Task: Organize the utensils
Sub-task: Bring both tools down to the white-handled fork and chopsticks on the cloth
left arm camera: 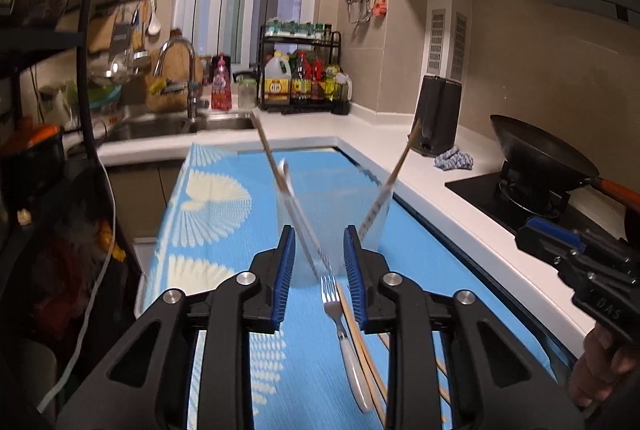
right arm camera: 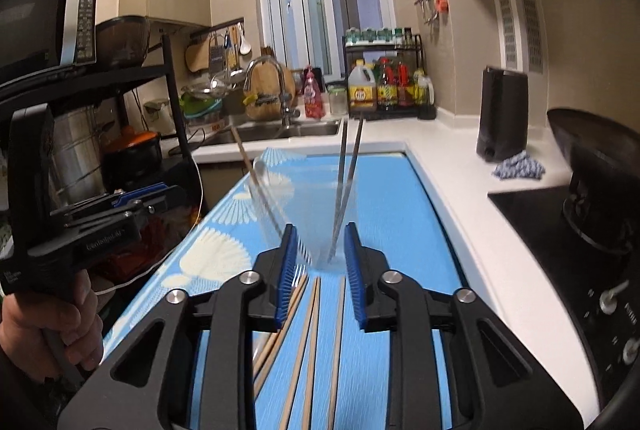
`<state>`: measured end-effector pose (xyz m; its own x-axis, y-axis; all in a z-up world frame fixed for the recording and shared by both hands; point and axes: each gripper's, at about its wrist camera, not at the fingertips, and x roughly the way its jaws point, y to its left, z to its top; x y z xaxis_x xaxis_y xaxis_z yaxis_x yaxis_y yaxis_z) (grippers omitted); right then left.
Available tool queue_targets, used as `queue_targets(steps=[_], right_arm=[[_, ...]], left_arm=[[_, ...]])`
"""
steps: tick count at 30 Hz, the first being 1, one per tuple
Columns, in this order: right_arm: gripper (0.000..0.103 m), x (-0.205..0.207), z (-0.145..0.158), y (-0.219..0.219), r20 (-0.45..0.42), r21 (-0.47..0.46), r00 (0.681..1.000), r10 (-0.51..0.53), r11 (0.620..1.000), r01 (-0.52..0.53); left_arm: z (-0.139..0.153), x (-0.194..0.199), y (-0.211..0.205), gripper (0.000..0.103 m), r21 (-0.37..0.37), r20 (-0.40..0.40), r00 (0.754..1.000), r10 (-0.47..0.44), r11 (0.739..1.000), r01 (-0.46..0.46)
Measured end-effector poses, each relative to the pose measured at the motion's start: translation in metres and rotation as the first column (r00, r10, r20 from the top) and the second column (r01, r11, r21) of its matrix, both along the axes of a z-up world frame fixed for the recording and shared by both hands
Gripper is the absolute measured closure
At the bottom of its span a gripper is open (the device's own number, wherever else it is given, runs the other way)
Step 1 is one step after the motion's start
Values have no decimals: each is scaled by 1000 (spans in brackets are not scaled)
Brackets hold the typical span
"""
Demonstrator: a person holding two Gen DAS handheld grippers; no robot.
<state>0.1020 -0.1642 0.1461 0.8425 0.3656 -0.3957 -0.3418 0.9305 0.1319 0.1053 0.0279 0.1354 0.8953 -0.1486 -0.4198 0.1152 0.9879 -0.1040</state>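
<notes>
A clear glass cup (left arm camera: 332, 226) stands on the blue patterned table (left arm camera: 224, 214) with several chopsticks (left arm camera: 280, 174) leaning in it; it also shows in the right wrist view (right arm camera: 304, 206). My left gripper (left arm camera: 320, 262) is open and empty just before the cup. A fork (left arm camera: 340, 326) with a white handle and wooden chopsticks (left arm camera: 362, 346) lie flat beneath it. My right gripper (right arm camera: 320, 262) is open and empty, also just before the cup, above several loose wooden chopsticks (right arm camera: 310, 350) and the fork's tines (right arm camera: 298, 276). Each gripper shows in the other's view: the right (left arm camera: 580, 254), the left (right arm camera: 100, 218).
A white counter (left arm camera: 400, 134) runs around the table, with a sink (left arm camera: 172, 126), a bottle rack (left arm camera: 304, 78), a black canister (left arm camera: 438, 114), a blue cloth (left arm camera: 454, 160) and a wok (left arm camera: 540, 154) on the stove. A black shelf (right arm camera: 132, 78) with a microwave stands at left.
</notes>
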Motion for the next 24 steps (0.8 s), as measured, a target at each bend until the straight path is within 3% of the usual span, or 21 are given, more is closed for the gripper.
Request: queue_targets(steps=[4, 14, 21, 24], right_arm=[[92, -2, -38, -2, -73, 10, 997, 8, 1000, -8], [90, -3, -121, -4, -273, -20, 962, 22, 999, -28], [89, -1, -153, 4, -352, -70, 936, 8, 997, -34], [90, -5, -155, 6, -341, -99, 940, 2, 994, -38]], left_arm=[[-35, -10, -3, 83, -14, -45, 999, -11, 1000, 10], [-116, -27, -15, 84, -77, -192, 981, -24, 997, 9], [-139, -20, -29, 84, -86, -248, 968, -28, 996, 7], [-143, -13, -34, 84, -79, -269, 963, -13, 997, -9]])
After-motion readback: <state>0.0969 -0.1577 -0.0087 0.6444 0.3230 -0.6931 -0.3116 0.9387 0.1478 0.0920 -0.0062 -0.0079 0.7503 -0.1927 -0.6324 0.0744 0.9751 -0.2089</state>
